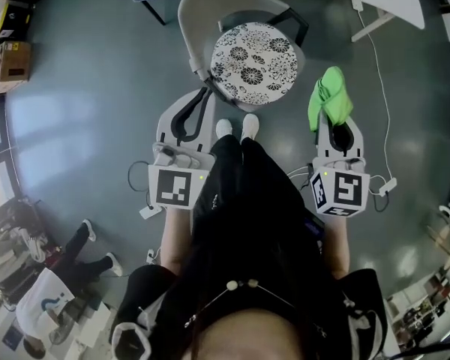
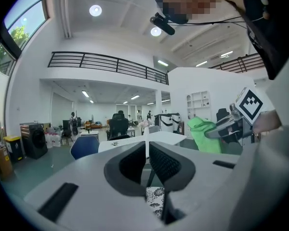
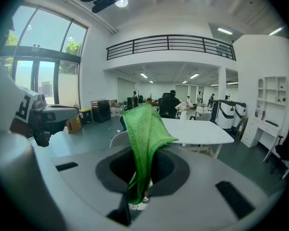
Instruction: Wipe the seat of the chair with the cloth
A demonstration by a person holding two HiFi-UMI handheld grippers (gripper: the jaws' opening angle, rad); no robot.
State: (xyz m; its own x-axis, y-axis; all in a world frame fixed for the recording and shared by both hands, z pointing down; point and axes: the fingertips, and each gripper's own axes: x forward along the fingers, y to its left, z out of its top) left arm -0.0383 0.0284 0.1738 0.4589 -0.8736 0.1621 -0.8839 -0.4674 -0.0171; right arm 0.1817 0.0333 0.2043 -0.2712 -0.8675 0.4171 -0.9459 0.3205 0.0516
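At the left, the left gripper (image 1: pixel 204 94) holds its jaws pressed together with nothing between them, its tip near the left edge of the chair (image 1: pixel 210 6). Between both grippers, a little farther, is the round flowered seat (image 1: pixel 253 64). At the right, the right gripper (image 1: pixel 334 126) is clamped on the green cloth (image 1: pixel 328 100), which is apart from the seat, just right of it

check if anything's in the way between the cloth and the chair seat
Nothing visible. The cloth is clamped in the right gripper, just right of the seat, with only bare floor between them. Nothing lies on the seat.
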